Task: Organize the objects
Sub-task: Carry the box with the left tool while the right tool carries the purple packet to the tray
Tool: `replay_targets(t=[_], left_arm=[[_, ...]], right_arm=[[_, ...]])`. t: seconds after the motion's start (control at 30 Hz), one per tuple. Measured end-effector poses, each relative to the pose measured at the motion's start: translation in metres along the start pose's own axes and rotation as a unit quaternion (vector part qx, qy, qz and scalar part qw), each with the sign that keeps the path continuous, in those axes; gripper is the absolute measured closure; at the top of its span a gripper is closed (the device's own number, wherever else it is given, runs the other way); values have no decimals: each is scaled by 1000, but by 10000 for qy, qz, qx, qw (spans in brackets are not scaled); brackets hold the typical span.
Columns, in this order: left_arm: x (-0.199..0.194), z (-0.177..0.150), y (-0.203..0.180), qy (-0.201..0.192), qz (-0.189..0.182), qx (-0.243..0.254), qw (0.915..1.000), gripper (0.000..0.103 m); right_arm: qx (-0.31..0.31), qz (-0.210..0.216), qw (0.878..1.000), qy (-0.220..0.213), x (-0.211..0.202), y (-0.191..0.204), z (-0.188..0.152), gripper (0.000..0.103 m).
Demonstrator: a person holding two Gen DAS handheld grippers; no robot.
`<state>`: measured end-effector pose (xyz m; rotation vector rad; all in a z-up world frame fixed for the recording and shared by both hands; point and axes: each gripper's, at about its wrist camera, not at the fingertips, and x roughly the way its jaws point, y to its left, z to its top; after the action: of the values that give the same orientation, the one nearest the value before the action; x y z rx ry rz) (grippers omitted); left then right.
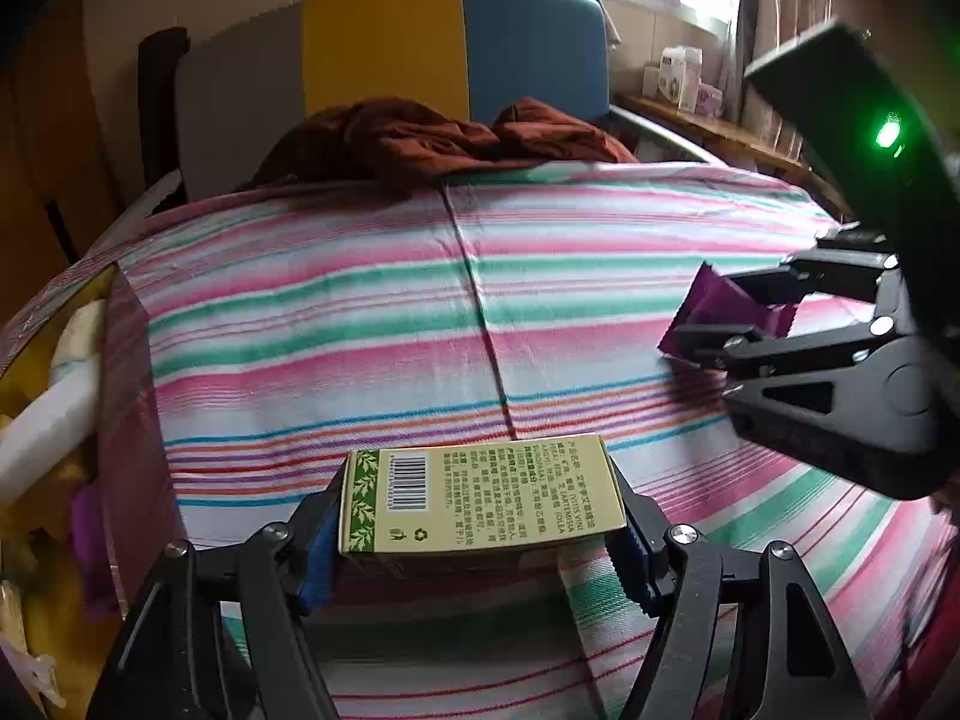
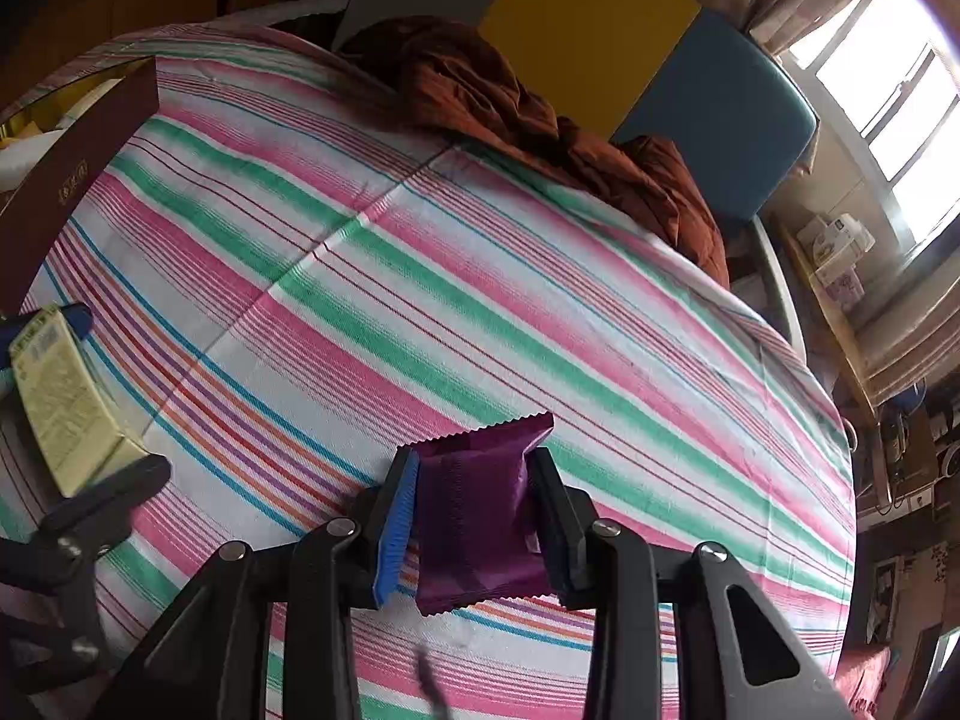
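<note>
A: Left gripper (image 1: 480,516)?

B: Jaws about half spread, blue pads pressed on both short sides of a pale green carton (image 1: 480,492). Barcode and printed text face up. Carton is held near the close edge of the striped bedsheet (image 1: 372,312), near end off the cloth.

A: Right gripper (image 2: 471,516)?

B: Jaws nearly together, pinching a purple packet (image 2: 474,510) between the pads. Packet has zigzag ends; one sticks out past the fingertips, the other hangs below them. Wrapper is squeezed and creased at the grip. It is held above the sheet, over the pink and green stripes.

A: How do the two stand to each other?

B: Right gripper sits to the right of the left one and a little farther off, well apart. A green light (image 1: 887,133) glows on its body.

A: Anything else on the bed?

B: Dark red box (image 2: 66,180) at the far left edge, open, with white and yellow things inside; can't tell what they are. Rust-brown cloth (image 1: 432,138) is bunched at the far end against a grey, yellow and blue headboard (image 1: 384,42).
</note>
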<state>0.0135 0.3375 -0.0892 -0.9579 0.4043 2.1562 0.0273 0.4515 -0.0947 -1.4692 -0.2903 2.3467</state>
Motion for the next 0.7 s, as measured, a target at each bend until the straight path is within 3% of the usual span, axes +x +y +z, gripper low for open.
replay_targets(t=[0.33, 0.7], left_arm=[[-54, 11, 19, -424, -133, -85, 9990, 30], [-110, -3, 80, -609, 222, -356, 9973, 30]], right_arm=[[-188, -218, 9996, 1, 5, 6, 1, 67], [-311, -489, 9977, 346, 14, 14, 0, 66]])
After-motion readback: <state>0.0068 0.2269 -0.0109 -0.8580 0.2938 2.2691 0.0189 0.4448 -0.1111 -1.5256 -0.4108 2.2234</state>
